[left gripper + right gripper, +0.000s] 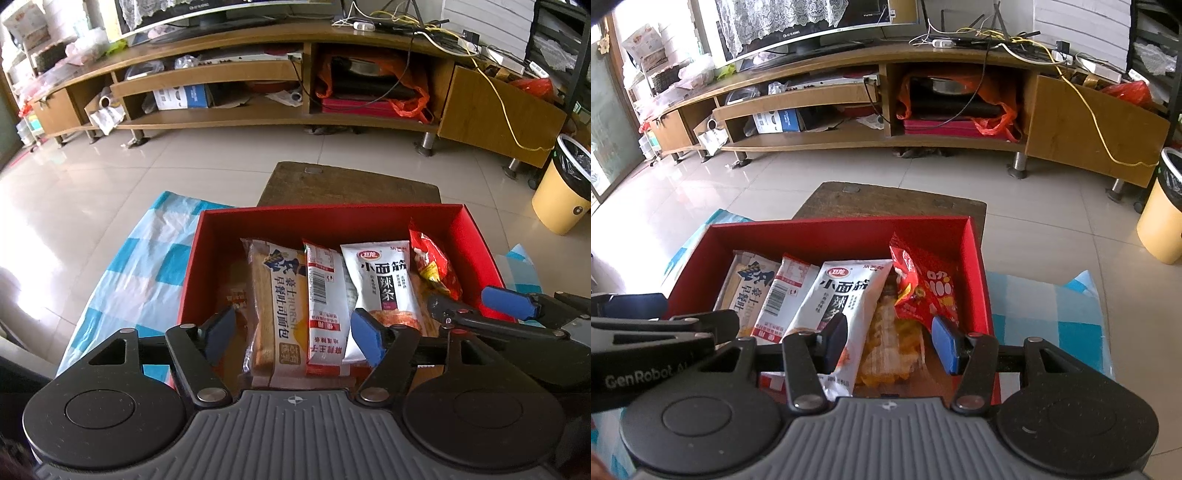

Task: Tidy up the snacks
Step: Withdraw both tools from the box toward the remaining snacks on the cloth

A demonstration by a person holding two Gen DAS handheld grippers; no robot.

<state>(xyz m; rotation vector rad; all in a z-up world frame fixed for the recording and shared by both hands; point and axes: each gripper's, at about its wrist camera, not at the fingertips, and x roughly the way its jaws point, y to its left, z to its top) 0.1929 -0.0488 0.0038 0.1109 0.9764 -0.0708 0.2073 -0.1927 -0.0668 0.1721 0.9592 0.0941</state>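
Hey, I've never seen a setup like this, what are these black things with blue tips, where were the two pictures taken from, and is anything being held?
Each picture comes from a camera mounted on a handheld claw, looking forward along its two blue-tipped fingers. One shows the left claw, the other the right claw. Both hover open over a red box and hold nothing. In the box lie a bread pack, a white barcode packet, a white spicy-strip packet and a red snack bag. The box sits on a blue checked cloth.
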